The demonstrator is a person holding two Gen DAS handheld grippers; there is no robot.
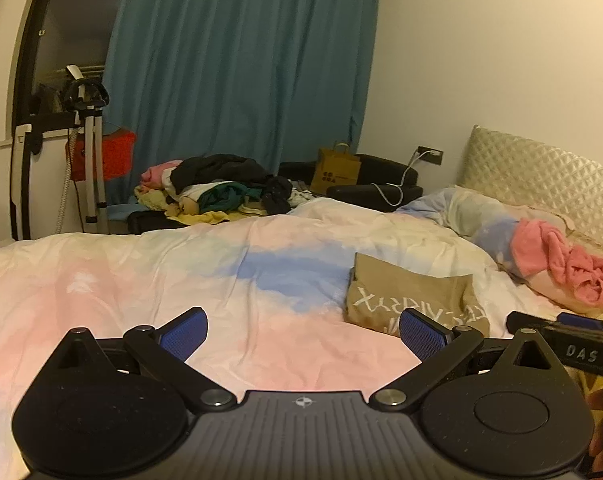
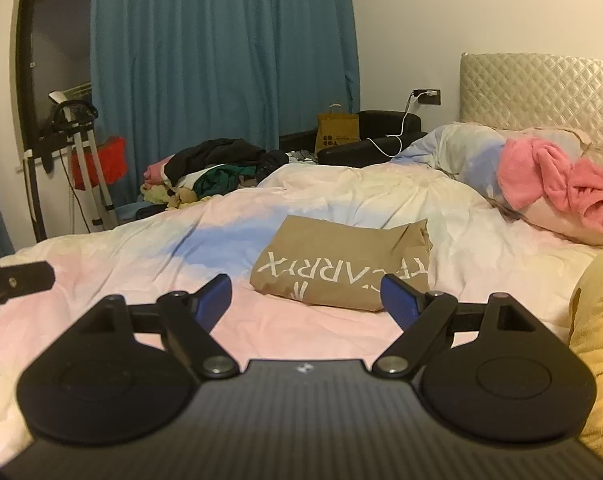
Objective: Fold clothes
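A folded tan shirt (image 2: 341,266) with white lettering lies on the pastel duvet (image 2: 141,256); in the left wrist view it (image 1: 413,294) lies ahead to the right. My left gripper (image 1: 303,334) is open and empty above the duvet, left of the shirt. My right gripper (image 2: 306,300) is open and empty just in front of the shirt. A pink garment (image 2: 557,184) lies crumpled on the pillow at the right. A yellow garment (image 2: 597,320) lies at the right edge. A pile of unfolded clothes (image 2: 213,172) sits beyond the bed's far side.
A quilted headboard (image 2: 541,88) stands at the right. A blue curtain (image 2: 221,52) hangs behind. A brown paper bag (image 2: 337,130) stands on a black seat (image 2: 381,140). A stand with a red item (image 2: 97,160) is at the left.
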